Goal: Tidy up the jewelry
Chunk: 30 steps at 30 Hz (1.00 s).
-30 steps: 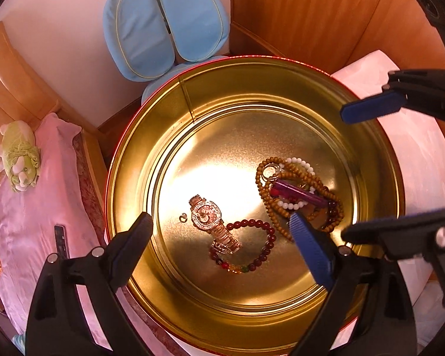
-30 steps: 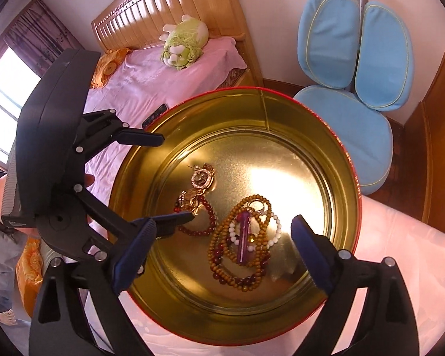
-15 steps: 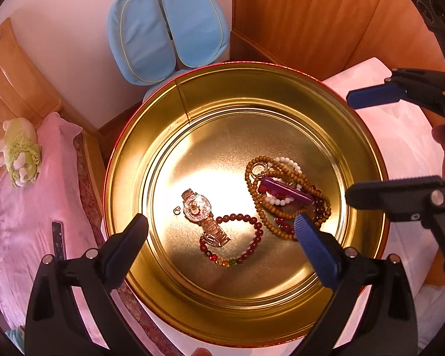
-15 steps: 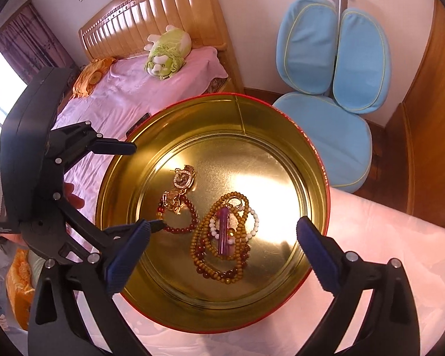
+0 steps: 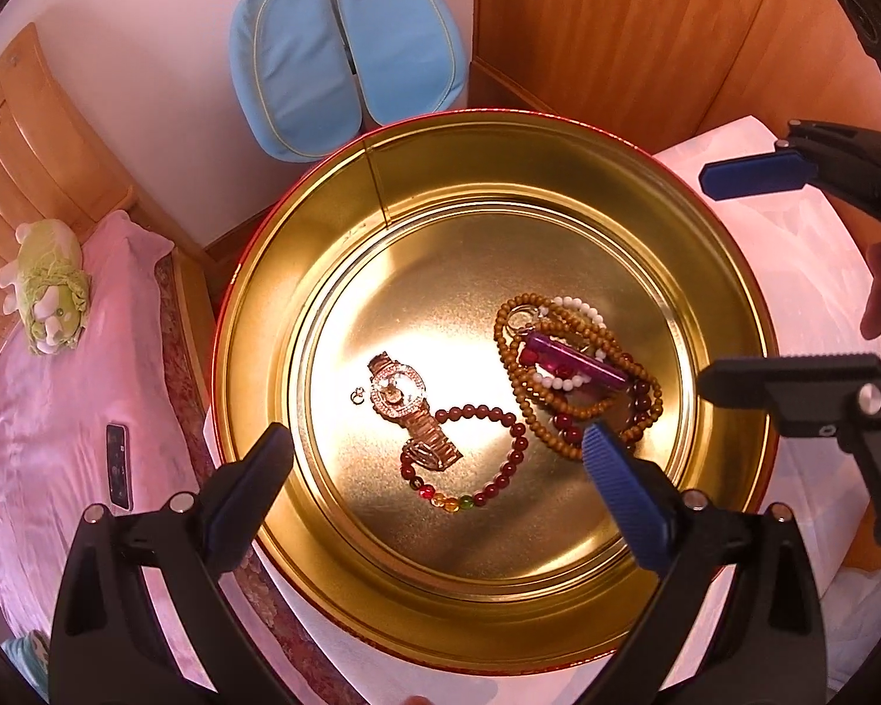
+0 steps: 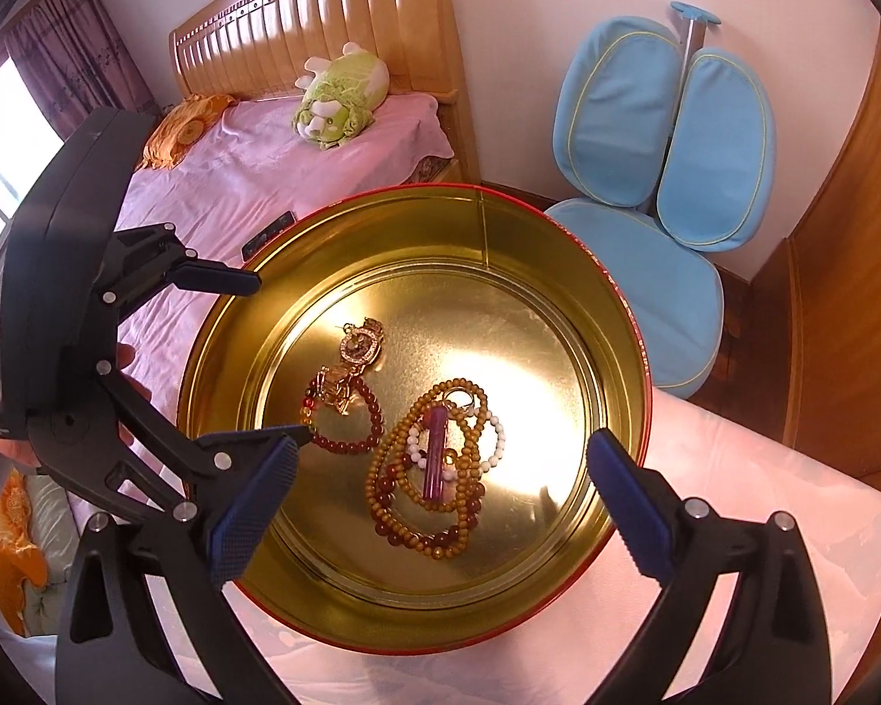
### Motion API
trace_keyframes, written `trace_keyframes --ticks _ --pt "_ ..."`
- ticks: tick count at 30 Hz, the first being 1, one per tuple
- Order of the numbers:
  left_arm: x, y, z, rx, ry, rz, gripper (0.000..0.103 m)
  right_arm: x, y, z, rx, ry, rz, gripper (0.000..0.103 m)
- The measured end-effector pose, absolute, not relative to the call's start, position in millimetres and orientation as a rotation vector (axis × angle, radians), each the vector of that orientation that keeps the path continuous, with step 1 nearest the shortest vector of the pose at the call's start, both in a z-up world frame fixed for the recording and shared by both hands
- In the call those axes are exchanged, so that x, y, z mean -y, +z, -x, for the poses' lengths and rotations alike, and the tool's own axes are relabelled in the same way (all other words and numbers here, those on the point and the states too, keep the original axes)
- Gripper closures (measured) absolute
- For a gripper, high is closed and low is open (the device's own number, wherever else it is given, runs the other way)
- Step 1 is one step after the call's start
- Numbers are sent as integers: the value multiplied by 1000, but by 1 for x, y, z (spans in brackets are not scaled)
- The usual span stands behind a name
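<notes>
A round gold tin (image 5: 728, 270) holds a jewelled watch (image 5: 402, 396), a red bead bracelet (image 5: 487, 458) and tangled wooden beads (image 6: 434, 470). Both the left gripper (image 5: 434, 470) and right gripper (image 6: 440, 487) hover above with jaws wide apart, empty.

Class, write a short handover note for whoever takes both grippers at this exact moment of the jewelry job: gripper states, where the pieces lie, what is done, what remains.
Left gripper: jaws open, empty, above the round gold tin.
Right gripper: jaws open, empty, above the same tin.
In the tin: gold watch overlapping the red bead bracelet; beside them a tangle of brown bead strands, white beads and a purple tube on top.
Done: all visible pieces lie in the tin.
Left: probably untangling or closing; no lid is visible.
</notes>
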<state>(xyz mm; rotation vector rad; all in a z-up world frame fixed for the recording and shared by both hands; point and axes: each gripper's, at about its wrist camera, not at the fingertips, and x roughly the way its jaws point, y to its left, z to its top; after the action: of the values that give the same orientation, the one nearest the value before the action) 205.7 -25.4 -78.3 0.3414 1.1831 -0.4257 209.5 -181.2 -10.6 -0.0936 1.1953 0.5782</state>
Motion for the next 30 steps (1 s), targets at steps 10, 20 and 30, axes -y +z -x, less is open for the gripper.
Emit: trace_keyframes --ticks 10,20,30 --pt "22 -80 -204 -1193 -423 -321 7 179 -12 -208 -1203 568 105 4" --pt "21 -83 -203 -1203 -437 -279 7 181 -13 -211 -1202 553 107 4" --pt "15 -85 -208 -1181 -342 -267 7 182 -14 -209 -1204 544 113 4"
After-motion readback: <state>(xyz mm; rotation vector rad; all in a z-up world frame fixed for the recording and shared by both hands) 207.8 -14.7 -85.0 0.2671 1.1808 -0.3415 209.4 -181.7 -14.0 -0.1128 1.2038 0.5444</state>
